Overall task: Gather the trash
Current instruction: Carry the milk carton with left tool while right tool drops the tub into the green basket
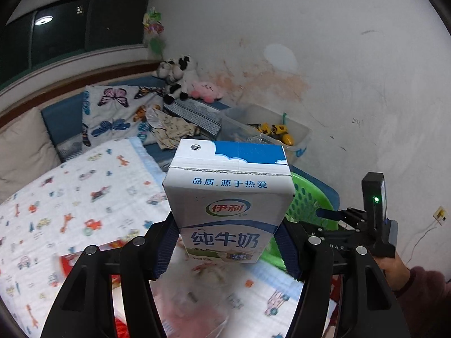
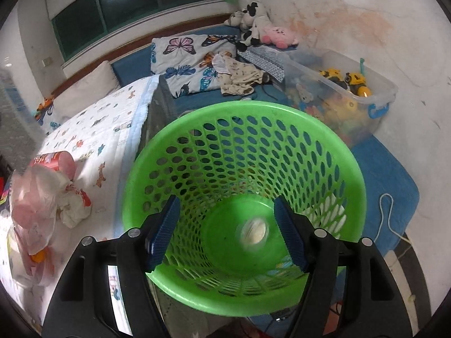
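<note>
My left gripper (image 1: 225,246) is shut on a blue and white milk carton (image 1: 228,197), held upright above the patterned bedspread (image 1: 70,197). Behind the carton shows part of the green perforated basket (image 1: 307,200), and the right gripper's body (image 1: 372,219) hangs over it with a hand below. In the right wrist view my right gripper (image 2: 227,229) is open above the green basket (image 2: 242,140), nothing between its pads. A blurred pale round object (image 2: 253,232) is inside the basket near its bottom. A crumpled plastic bag with wrappers (image 2: 42,205) lies on the bed at the left.
A clear plastic bin of toys (image 2: 352,95) stands against the wall beyond the basket. Pillows (image 2: 191,62), clothes and plush toys (image 2: 262,28) lie at the bed's head. A blue mat (image 2: 383,174) and a white cord (image 2: 386,211) are right of the basket.
</note>
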The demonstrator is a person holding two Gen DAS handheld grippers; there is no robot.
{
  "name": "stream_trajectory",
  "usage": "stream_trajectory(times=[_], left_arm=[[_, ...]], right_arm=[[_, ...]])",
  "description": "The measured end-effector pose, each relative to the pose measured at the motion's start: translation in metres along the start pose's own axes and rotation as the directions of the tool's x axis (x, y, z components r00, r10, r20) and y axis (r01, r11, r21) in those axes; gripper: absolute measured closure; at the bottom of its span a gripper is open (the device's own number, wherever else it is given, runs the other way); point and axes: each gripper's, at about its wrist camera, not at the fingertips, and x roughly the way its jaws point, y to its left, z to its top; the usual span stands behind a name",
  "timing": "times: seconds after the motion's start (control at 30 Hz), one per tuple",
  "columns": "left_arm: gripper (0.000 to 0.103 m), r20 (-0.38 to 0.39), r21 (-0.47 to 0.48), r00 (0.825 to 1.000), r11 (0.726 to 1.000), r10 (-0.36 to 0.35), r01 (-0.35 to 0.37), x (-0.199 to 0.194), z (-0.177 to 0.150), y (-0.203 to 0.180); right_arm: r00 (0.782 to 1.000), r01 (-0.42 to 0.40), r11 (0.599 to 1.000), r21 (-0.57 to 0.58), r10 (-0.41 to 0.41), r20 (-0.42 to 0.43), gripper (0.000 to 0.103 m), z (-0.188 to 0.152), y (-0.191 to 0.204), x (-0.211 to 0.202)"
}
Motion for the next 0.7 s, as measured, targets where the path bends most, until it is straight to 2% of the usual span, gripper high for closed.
stream_trajectory(times=[0.27, 0.7], left_arm=[[0.042, -0.072, 0.021, 0.997, 0.999, -0.033, 0.034, 0.048, 0.006, -0.029], [0.040, -0.186, 0.049, 0.981, 0.996, -0.063, 0.074, 0.111, 0.005, -0.082]], right_arm=[[0.999, 0.018, 0.999, 0.027, -0.018, 0.028, 0.027, -0.020, -0.014, -0.026], [0.999, 0.022, 0.999, 0.044, -0.023, 0.044, 0.024, -0.057, -0.021, -0.053]])
